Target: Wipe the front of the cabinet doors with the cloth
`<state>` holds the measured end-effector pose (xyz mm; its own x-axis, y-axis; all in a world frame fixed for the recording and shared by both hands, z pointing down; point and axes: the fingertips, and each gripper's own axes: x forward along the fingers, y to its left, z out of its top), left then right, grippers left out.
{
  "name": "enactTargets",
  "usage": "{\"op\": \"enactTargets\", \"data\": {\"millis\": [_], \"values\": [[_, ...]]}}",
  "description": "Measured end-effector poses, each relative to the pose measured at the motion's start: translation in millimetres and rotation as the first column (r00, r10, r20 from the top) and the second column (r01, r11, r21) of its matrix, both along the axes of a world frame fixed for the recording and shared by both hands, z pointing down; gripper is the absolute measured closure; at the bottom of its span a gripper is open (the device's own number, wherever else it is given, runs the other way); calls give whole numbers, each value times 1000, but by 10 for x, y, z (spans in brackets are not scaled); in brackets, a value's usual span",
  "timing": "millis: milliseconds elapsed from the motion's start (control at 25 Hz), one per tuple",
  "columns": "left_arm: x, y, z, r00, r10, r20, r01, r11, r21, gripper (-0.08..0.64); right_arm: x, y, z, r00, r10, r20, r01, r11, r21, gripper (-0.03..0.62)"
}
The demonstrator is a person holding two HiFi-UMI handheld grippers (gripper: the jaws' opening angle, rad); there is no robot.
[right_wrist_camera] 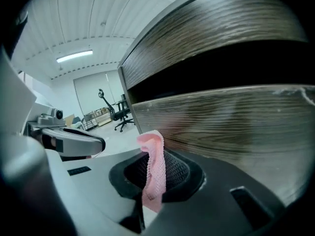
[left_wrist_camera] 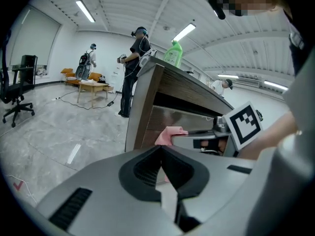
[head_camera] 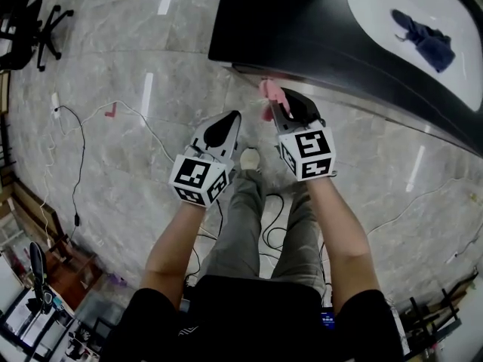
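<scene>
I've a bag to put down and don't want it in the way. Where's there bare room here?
Barest is the floor between the office chair and the cabinet corner. The white countertop is free around the blue cloth. Crowded: cables at left, more by the person's feet, and the cabinet front, where the right gripper holds the pink cloth.

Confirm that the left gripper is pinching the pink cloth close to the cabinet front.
Wrong gripper. It is the right gripper that pinches the pink cloth between its fingers, close to the cabinet front, as the right gripper view shows. The left gripper is shut with nothing in it.
</scene>
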<state>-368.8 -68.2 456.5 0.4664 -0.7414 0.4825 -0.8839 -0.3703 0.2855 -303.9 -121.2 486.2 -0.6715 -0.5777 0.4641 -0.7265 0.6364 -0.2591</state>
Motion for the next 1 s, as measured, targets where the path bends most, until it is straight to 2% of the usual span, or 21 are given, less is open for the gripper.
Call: {"op": "enactTargets", "data": {"millis": [480,1000], "values": [[1090,-149,26,997,74,-19,-73,997,13,554,1247,24,89,992,117,-38,-118,993,-10,545],[2243,-142,51,984,177,-26,-176,984,15,555,2749,77,111,962,258,-90,-260,966,-2,545]]}}
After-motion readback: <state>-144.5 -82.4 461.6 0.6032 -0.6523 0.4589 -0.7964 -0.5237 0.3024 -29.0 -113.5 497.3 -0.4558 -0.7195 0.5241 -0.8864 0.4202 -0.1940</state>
